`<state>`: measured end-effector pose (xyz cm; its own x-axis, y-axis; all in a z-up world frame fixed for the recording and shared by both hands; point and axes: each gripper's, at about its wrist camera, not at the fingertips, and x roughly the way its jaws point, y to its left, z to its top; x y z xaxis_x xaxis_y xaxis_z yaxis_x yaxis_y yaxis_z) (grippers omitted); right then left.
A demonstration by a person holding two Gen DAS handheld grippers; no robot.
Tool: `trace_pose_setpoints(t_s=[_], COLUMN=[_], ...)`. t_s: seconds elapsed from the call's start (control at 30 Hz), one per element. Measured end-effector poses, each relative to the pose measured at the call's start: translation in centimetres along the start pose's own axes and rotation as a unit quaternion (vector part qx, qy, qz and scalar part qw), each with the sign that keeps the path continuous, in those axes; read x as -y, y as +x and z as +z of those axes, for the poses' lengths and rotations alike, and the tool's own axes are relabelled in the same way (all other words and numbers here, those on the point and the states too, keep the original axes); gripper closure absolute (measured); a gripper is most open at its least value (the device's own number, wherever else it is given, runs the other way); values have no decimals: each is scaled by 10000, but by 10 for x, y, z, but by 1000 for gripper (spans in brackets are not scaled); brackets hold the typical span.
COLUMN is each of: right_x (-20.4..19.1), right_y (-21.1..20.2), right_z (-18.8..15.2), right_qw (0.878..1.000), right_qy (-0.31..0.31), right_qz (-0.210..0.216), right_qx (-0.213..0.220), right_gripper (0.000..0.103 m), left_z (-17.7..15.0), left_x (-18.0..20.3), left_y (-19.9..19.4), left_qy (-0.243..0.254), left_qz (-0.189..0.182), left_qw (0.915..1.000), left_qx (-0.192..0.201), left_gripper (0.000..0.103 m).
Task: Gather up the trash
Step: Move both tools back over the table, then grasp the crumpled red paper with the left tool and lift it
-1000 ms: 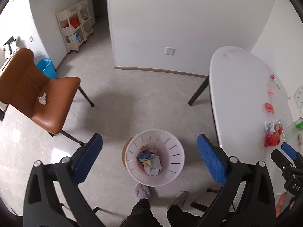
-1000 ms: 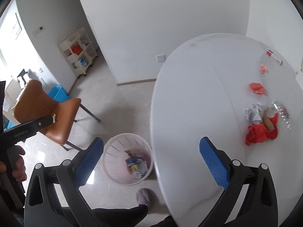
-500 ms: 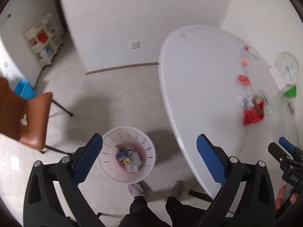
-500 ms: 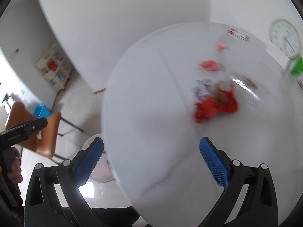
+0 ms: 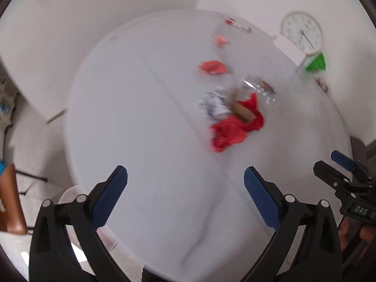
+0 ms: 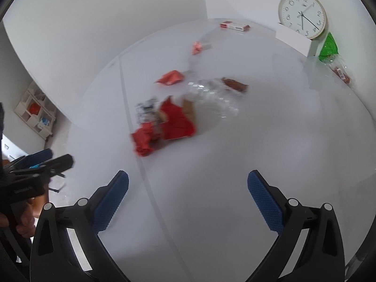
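Note:
Trash lies in a heap on the white oval table (image 5: 145, 141): a crumpled red wrapper (image 5: 231, 131) (image 6: 174, 119), a printed silver wrapper (image 5: 212, 104) (image 6: 146, 109), a brown cardboard piece (image 5: 243, 111) (image 6: 189, 108) and clear crumpled plastic (image 6: 216, 96). A smaller orange-red wrapper (image 5: 212, 67) (image 6: 170, 77) and a pink scrap (image 5: 221, 40) (image 6: 196, 47) lie farther back. My left gripper (image 5: 185, 197) is open and empty above the table's near part. My right gripper (image 6: 188, 199) is open and empty, short of the heap.
A white wall clock (image 6: 302, 14) leans on a white box (image 6: 295, 40) at the table's far right, beside a green packet (image 6: 327, 45). A red-and-white box (image 6: 235, 26) lies at the far edge. The bin's rim (image 5: 68, 193) and a brown chair (image 5: 9, 209) show lower left.
Both grippers have swung from the floor and the trash bin to the right and up over the table; the trash heap now lies ahead of both. Both stay open and empty.

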<state>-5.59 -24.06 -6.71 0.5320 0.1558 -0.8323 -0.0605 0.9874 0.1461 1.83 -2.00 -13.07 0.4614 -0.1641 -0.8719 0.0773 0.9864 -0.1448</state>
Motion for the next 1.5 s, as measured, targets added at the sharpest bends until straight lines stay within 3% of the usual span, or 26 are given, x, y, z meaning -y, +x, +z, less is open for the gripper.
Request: trace_pose_setpoints(t_s=[0.27, 0.37, 0.57, 0.63, 0.67, 0.8, 1.1, 1.27, 1.43, 1.5], right_x=[64, 82, 98, 98, 98, 89, 32, 5, -22, -28], right_y=[34, 46, 60, 64, 66, 75, 100, 117, 137, 144], right_z=[16, 21, 29, 31, 32, 34, 41, 53, 60, 61], right_qw=[9997, 9992, 9986, 9988, 9988, 9980, 9943, 9927, 9945, 9947], right_qy=[147, 302, 450, 397, 388, 288, -366, -384, -654, -840], right_qz=[-85, -83, 150, 165, 196, 484, 921, 1076, 765, 539], right_qx=[-165, -238, -248, -224, -234, -300, -385, -387, -301, -241], right_gripper=[3, 3, 3, 3, 3, 3, 3, 3, 3, 10], left_z=[33, 41, 48, 49, 49, 48, 32, 24, 12, 3], left_x=[57, 66, 80, 82, 81, 79, 58, 32, 3, -10], left_y=[88, 103, 122, 127, 128, 126, 93, 66, 37, 25], left_qy=[507, 614, 1055, 1134, 1146, 1126, 699, 250, -194, -383], left_qz=[186, 204, 249, 242, 202, 154, 68, 152, 373, 479], left_qw=[9979, 9971, 9930, 9919, 9917, 9921, 9966, 9990, 9989, 9980], left_qx=[-357, -389, -469, -524, -550, -533, -442, -339, -223, -183], left_gripper=[8, 10, 32, 49, 52, 61, 62, 62, 62, 62])
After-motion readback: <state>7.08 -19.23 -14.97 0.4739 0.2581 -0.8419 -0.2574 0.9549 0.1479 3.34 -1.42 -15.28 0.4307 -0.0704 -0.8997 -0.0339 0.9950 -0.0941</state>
